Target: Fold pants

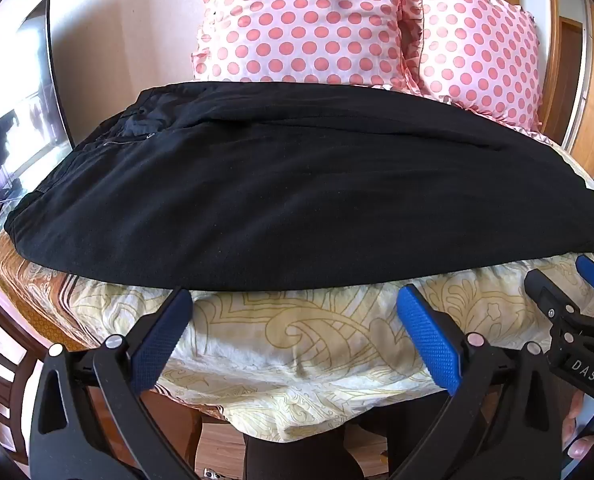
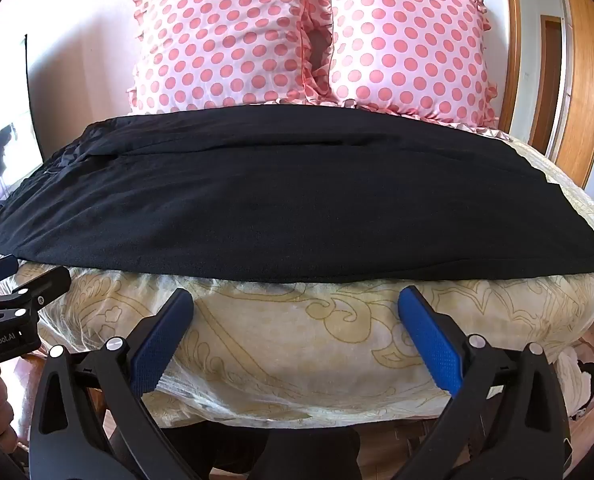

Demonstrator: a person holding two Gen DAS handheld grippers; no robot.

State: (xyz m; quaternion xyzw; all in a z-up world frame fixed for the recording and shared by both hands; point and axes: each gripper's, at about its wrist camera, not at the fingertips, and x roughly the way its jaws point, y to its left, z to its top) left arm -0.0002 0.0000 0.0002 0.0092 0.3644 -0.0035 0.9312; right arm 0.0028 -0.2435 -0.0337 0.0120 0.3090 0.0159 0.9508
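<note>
Bedspread (image 1: 297, 340), cream with a gold scroll pattern, covers the bed in front of you and drops away at its near edge just under both tools. Black pants (image 2: 281, 208) lie flat across it, waistband toward your left, hems toward your right, long near edge running parallel to the bed edge. Two pink polka-dot pillows (image 2: 313, 36) stand right behind the far edge, so room beyond the garment is tight; to your left and right the cloth nearly reaches the bed's sides. Your left gripper (image 1: 295, 304) and right gripper (image 2: 297, 304) hover side by side short of the near hem, both spread wide and holding nothing. Likely risks: pinching bedspread together with the pants, catching only the top layer, or dragging the fabric off the near edge
</note>
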